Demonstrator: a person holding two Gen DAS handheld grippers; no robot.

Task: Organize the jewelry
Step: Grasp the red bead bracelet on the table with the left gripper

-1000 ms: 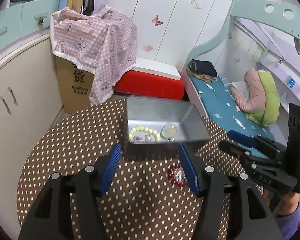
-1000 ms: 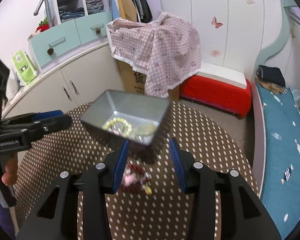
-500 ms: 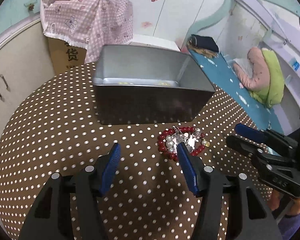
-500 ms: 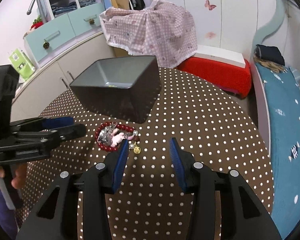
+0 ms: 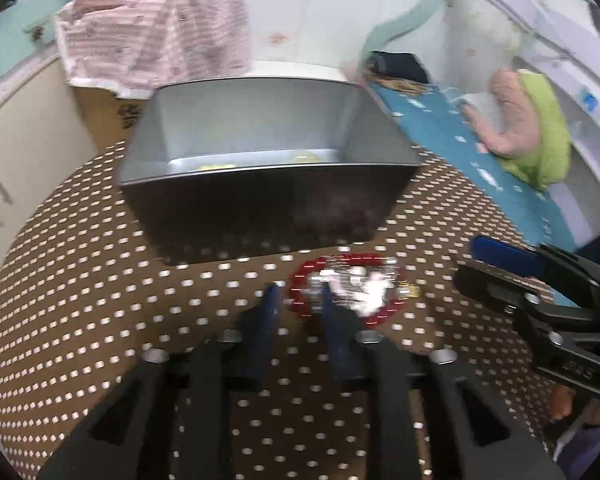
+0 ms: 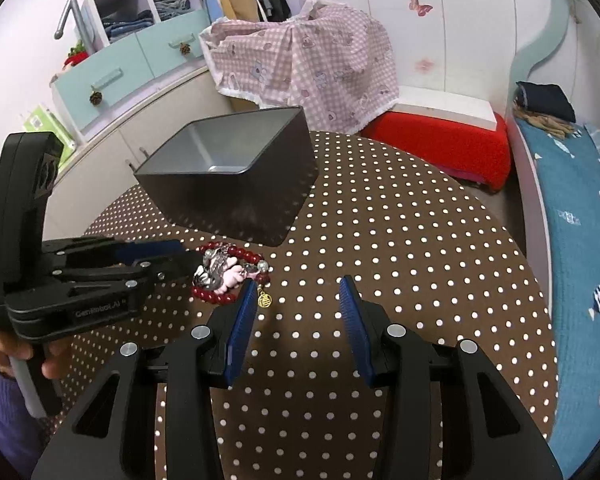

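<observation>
A red bead bracelet (image 5: 374, 257) with silver and pink charms lies on the dotted tablecloth just in front of the grey metal box (image 5: 260, 216). Pale green beads show inside the box. My left gripper (image 5: 299, 292) is low over the cloth with its jaws closing, and the bracelet's left edge is between the pads. From the right wrist view, the left gripper (image 6: 192, 264) has its tips on the silver charms of the bracelet (image 6: 240, 254). My right gripper (image 6: 298, 292) stands open just right of the bracelet, nothing between its fingers.
The round table (image 6: 400, 240) has a brown polka-dot cloth. A pink checked cloth (image 6: 308, 56) covers a carton behind it. A red bench (image 6: 440, 140) and a bed with a blue sheet (image 6: 572, 220) lie to the right. White cabinets (image 6: 112, 148) stand on the left.
My left gripper came down and forward onto the bracelet, and its jaws narrowed from wide apart to nearly together. The right gripper sank a little and then held still.
</observation>
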